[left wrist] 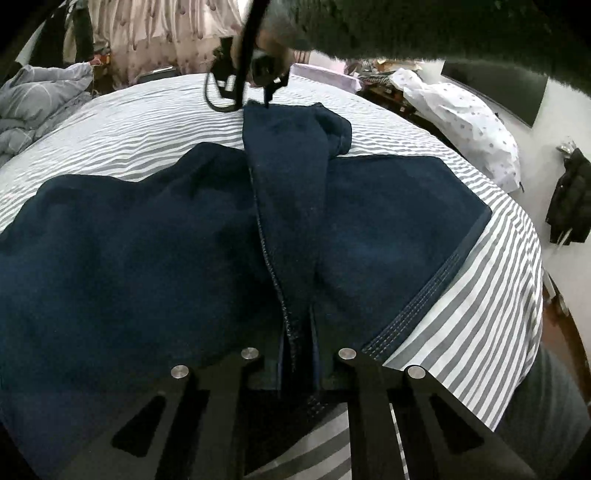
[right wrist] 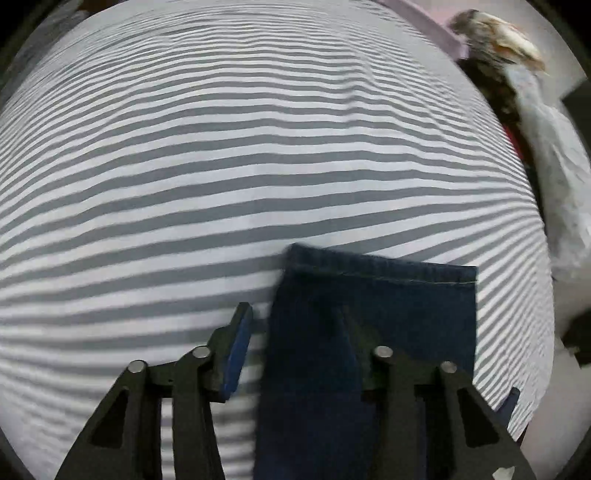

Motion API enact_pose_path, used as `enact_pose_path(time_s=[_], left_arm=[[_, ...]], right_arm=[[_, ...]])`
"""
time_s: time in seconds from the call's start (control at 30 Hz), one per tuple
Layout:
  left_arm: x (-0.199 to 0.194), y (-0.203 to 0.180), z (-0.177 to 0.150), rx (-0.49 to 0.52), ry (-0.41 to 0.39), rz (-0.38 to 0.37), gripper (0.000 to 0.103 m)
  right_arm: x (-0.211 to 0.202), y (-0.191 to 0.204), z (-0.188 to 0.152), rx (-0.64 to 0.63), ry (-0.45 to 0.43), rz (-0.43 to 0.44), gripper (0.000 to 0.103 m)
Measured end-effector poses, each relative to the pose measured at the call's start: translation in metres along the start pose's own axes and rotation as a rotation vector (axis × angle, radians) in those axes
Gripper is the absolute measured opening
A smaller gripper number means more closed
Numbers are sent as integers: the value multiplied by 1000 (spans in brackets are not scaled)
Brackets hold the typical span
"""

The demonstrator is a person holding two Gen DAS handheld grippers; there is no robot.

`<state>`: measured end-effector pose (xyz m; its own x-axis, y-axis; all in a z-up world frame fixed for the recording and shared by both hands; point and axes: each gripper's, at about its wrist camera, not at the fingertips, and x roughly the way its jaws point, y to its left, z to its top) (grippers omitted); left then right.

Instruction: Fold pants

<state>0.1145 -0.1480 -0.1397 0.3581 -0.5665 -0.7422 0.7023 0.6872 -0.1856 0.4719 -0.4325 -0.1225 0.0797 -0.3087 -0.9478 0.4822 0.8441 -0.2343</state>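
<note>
Dark blue jeans (left wrist: 147,240) lie spread over the striped bed sheet (left wrist: 147,122). One leg is folded up the middle toward the far side. My left gripper (left wrist: 297,363) sits at the near edge, shut on a stitched seam fold of the jeans. At the far end of that leg, a hand in a dark sleeve (left wrist: 443,26) holds my right gripper (left wrist: 264,79). In the right wrist view, the leg's hem (right wrist: 380,267) lies between the fingers of the right gripper (right wrist: 299,325). The blue left pad (right wrist: 238,350) stands clear of the cloth. The other finger is partly covered by denim.
A crumpled grey duvet (left wrist: 40,99) lies at the far left. A white dotted pillow (left wrist: 461,122) rests beside the bed on the right. A dark jacket (left wrist: 570,199) hangs by the right wall. Curtains (left wrist: 166,33) hang behind the bed. Striped sheet (right wrist: 258,147) stretches beyond the hem.
</note>
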Motion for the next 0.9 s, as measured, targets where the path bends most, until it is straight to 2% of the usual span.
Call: enact_pose_path(time_s=[0.03,0.1,0.23,0.4,0.5,0.6,0.77,0.83,0.9], left_arm=[[0,2,0,-10,-2,-2,11],[1,4,1,-21,-2,-3,11],[-2,0,1,-2,-5,27,11],[-11,-11,4,72,-35,110,11],[-22,-19,10,120,-62,149,11],[-36,-23,19,160,-80,170,11],[-43,-41,11,310,-59,203,11],[-31,-48,-3,384,-1,220,11],[-21,-52,-14,424,46,233,11]], right_arm=[[3,-7,0,24,9,14,20],[-4,-22,-3,63,-2,77,6],[-47,-66,-11,81,-96,114,6],[-109,-180,-40,217,-180,222,6],[-136,-256,-76,296,-221,288,6],[-149,-311,-115,342,-252,333,6],[-128,-391,-195,447,-240,419,6],[-99,-408,-231,475,-208,422,6],[-54,-424,-259,525,-134,422,6]])
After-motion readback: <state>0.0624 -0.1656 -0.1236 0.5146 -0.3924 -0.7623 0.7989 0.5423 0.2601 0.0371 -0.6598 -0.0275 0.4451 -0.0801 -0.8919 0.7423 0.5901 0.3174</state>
